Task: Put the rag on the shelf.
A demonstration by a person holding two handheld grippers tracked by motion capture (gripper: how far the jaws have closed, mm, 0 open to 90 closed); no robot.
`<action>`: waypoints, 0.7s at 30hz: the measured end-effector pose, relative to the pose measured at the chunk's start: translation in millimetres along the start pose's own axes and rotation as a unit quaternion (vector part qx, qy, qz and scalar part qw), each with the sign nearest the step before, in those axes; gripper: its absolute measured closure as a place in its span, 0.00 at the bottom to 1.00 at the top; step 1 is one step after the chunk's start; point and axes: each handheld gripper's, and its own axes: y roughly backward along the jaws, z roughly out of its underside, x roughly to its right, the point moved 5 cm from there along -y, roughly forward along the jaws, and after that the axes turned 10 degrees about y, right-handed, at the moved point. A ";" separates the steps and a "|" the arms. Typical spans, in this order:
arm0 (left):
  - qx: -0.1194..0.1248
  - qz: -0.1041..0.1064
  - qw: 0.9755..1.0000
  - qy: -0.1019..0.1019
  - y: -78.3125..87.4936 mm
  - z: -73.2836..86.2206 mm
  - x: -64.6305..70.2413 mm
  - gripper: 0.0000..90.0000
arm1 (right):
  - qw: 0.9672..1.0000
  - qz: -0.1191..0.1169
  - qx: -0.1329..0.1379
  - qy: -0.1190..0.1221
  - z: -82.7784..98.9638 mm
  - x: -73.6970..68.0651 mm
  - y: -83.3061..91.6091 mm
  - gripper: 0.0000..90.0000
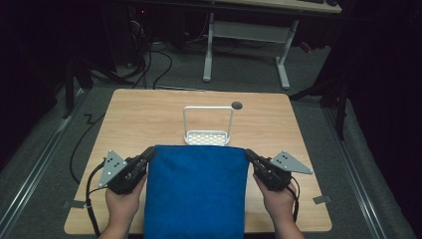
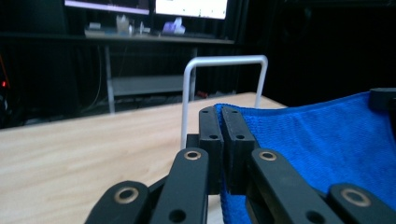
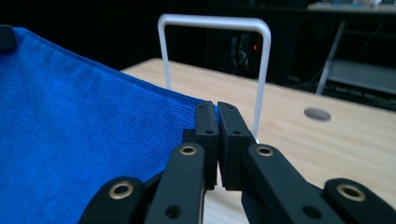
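So you've got a dark room and a wooden counter. Your blue towel is stretched flat, with the white wire rack just beyond it. Your left gripper and right gripper each pinch a far corner.
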 end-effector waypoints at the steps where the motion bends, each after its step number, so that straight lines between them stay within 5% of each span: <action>1: 0.006 0.003 1.000 -0.002 2.4 -3.5 2.2 0.98 | 1.000 0.001 0.006 0.003 -3.5 -0.4 2.2 0.98; 9: 0.045 0.020 0.999 -0.020 18.1 -27.6 18.5 0.98 | 0.999 0.006 0.046 0.014 -29.6 -4.0 19.6 0.98; 17: 0.062 0.024 0.996 -0.061 22.7 -43.3 35.7 0.98 | 0.996 0.014 0.079 0.026 -52.1 -4.0 32.3 0.98; 21: 0.072 0.032 0.995 -0.062 21.6 -51.7 39.7 0.98 | 0.995 0.018 0.095 0.025 -64.0 -1.5 37.0 0.98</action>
